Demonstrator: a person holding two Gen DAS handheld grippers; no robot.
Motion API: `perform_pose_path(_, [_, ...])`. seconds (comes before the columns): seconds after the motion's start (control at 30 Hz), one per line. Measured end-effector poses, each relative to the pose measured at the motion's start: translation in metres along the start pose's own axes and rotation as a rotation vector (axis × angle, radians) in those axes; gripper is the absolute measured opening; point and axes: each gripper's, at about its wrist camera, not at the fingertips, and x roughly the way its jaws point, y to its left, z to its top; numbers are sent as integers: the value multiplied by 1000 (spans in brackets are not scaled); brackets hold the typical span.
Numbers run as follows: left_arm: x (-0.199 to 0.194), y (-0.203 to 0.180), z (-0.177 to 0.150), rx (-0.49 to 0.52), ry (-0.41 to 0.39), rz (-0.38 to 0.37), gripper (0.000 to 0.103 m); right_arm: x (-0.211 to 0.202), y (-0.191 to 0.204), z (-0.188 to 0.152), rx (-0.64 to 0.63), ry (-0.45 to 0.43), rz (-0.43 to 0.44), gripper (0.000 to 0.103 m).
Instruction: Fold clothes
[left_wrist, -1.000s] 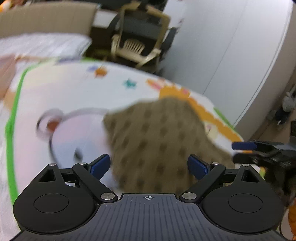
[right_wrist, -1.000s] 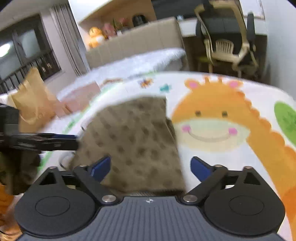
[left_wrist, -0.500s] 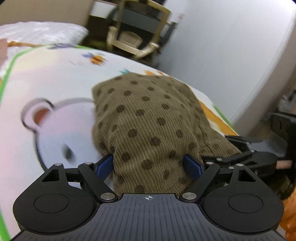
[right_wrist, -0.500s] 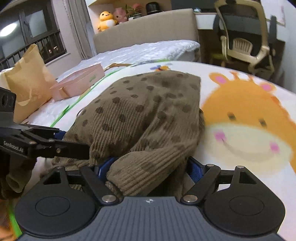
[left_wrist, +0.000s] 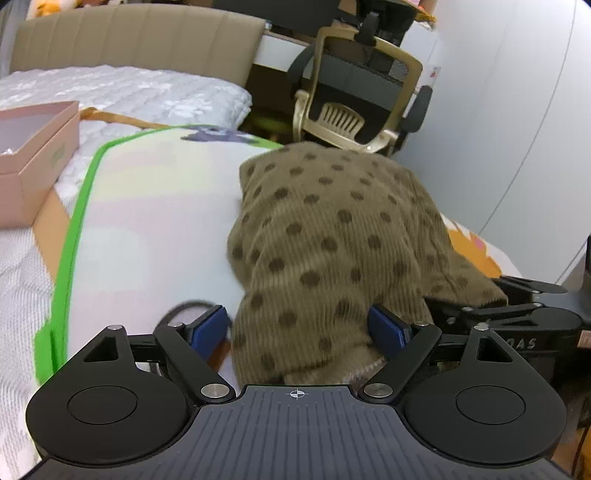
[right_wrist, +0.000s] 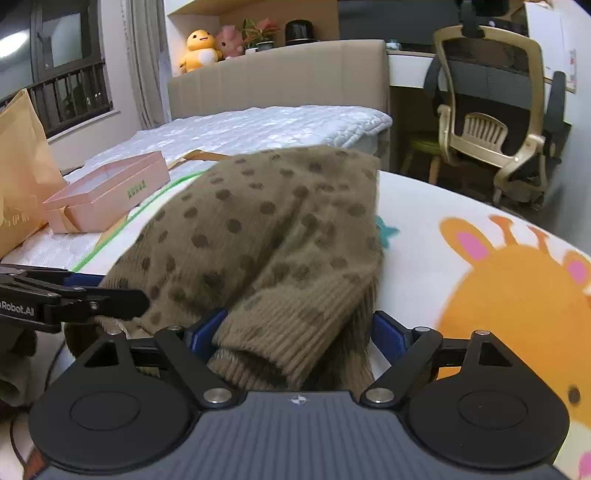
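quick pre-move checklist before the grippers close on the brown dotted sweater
1. Sweater lies on the cartoon mat, not hanging off the edge: ok.
2. Left gripper jaws wide, near hem between the pads: ok.
3. Right gripper jaws wide, ribbed cuff between the pads: ok.
4. Pads pressing on fabric yet: cannot tell for either; they have just been closing a little, then easing.
5. Both grippers side by side at the same near edge, not crossed: ok.
6. Pink box away from the sweater, clear of the fold path: ok.
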Motion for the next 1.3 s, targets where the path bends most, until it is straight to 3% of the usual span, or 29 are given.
perform_pose_path(0.17, [-13,-9,-16,19,-8,40,88,-23,-13,-15,66,-26,-15,92])
perform_pose_path(0.23, [-21,-18,-26,46,-34,89,89,-37,-13,-22,76,-72,-29,103])
perform_pose_path(0.37, [-43,-39,-47,78,-100,169,97,-72,-12,-43,95,-193,-50,103])
perform_pose_path(0.5, [-69,-61,-72,104,-139,200,99,-108,-17,-70,136,-227,-59,103])
perform_pose_path(0.63, [-94,-84,-100,147,-145,198,101,-136,-13,-92,116,-181,-104,103])
perform_pose_path(0.77, [-112,-100,-118,161,-147,211,103,-146,3,-110,-8,-77,-203,103])
perform_pose_path(0.87, [-123,-110,-129,172,-154,229,103,-154,11,-117,-53,-91,-265,103])
perform_pose_path(1.03, [-124,-120,-143,195,-100,219,103,-153,14,-123,-64,-43,-289,103])
perform_pose_path(1.17, [-120,-115,-141,164,-79,227,103,-150,18,-126,-84,-18,-334,103])
perform_pose_path(1.3, [-117,-109,-140,133,-54,223,103,-148,18,-127,-100,-5,-316,103])
